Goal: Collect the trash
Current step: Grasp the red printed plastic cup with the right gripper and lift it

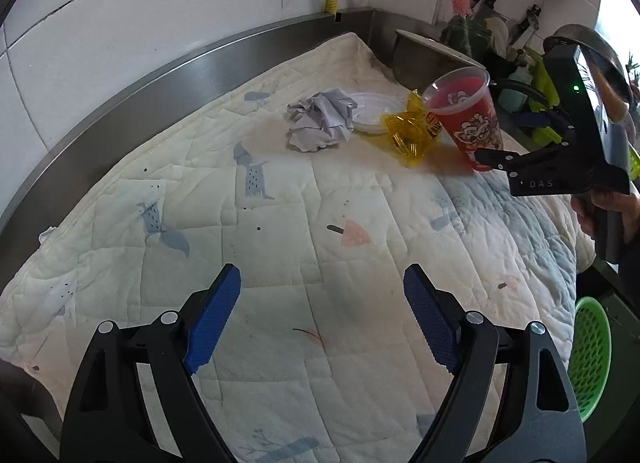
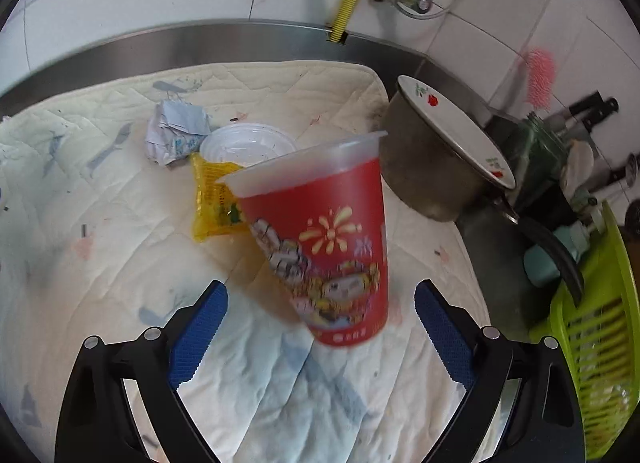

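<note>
Here the red cup [image 2: 320, 239] stands tilted on the quilt [image 1: 280, 247], just between the wide-apart fingers of the right gripper [image 2: 320, 327], not yet pinched. It is likely next for the green basket [image 1: 592, 355]. The left gripper [image 1: 322, 315] waits, spread and holding nothing. Crumpled paper [image 1: 320, 119] lies behind.

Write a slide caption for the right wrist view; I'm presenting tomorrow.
Open right tongs approach a tilted red cup on the quilted mat.

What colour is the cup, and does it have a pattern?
The cup is red with cartoon figures and a yellow firework burst, under a clear rim. The right wrist view shows it best.
</note>
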`<move>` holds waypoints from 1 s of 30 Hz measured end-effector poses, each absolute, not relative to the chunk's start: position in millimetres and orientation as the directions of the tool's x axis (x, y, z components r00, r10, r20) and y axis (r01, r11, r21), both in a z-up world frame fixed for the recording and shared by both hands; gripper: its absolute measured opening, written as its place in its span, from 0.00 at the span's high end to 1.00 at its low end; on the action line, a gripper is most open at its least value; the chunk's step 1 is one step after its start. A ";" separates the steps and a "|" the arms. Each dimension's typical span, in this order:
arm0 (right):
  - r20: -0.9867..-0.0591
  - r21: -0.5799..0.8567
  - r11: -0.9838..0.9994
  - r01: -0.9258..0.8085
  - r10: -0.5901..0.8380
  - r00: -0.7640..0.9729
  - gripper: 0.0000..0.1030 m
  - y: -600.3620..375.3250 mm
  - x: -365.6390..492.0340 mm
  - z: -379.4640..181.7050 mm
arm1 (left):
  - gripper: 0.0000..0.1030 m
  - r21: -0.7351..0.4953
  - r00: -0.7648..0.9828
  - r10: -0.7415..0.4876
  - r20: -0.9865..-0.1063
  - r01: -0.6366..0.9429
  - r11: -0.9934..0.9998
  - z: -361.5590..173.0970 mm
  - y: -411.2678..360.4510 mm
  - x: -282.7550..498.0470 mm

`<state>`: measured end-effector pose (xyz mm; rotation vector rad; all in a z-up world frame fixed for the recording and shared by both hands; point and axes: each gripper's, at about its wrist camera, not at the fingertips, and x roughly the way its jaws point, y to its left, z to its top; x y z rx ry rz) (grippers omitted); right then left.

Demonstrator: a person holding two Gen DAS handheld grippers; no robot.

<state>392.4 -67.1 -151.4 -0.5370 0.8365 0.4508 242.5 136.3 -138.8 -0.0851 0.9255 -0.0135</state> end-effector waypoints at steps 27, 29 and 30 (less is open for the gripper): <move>-0.735 -0.143 0.862 -0.487 0.238 0.636 0.31 -121.1 347.7 -110.3 | 0.10 -0.012 0.658 -0.122 -0.744 0.169 0.986 -133.5 72.0 351.2; -0.733 -0.131 0.870 -0.475 0.238 0.637 0.30 -133.5 330.6 -105.0 | 0.10 0.040 0.669 -0.108 -0.735 0.201 0.979 -134.8 57.9 361.3; -0.732 -0.124 0.878 -0.463 0.234 0.640 0.30 -140.1 320.9 -101.8 | 0.10 0.061 0.673 -0.104 -0.733 0.216 0.974 -135.7 51.6 366.7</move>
